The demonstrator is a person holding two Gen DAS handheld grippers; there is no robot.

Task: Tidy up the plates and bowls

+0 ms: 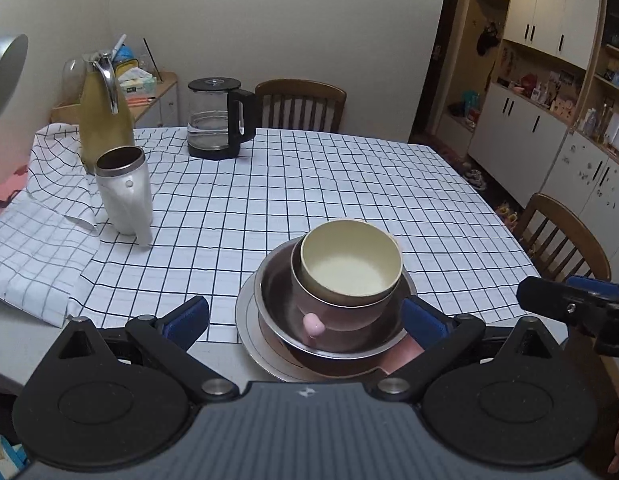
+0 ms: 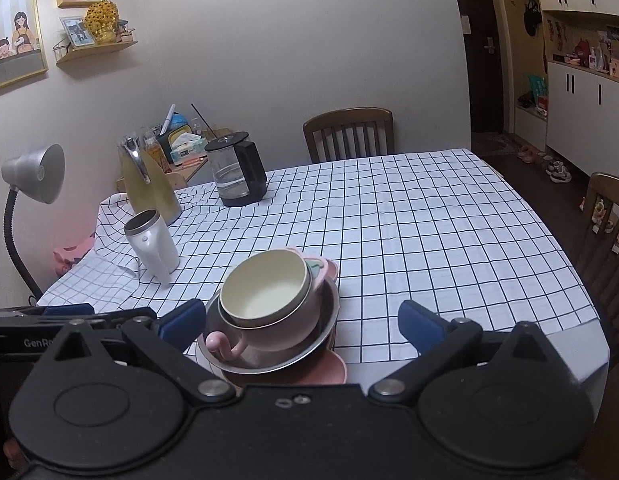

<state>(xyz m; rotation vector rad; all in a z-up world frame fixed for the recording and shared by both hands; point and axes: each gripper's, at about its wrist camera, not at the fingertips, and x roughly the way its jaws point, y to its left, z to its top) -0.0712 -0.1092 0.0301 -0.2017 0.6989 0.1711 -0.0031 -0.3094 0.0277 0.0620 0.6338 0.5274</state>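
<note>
The nested stack, a cream round bowl (image 1: 351,266) inside a pink handled cup (image 1: 341,308) in a steel bowl (image 1: 333,336), sat at twelve o'clock between the wide-spread left gripper (image 1: 305,318), nearer than the equally wide, empty right gripper (image 2: 303,320), near the counter (image 1: 309,184) edge.

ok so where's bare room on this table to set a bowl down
The widest free patch is checked cloth right of the stacked bowls, running back toward the far chair. A smaller gap lies between the stack and glass kettle. The left end is crowded: white mug, yellow jug, bunched cloth.
</note>
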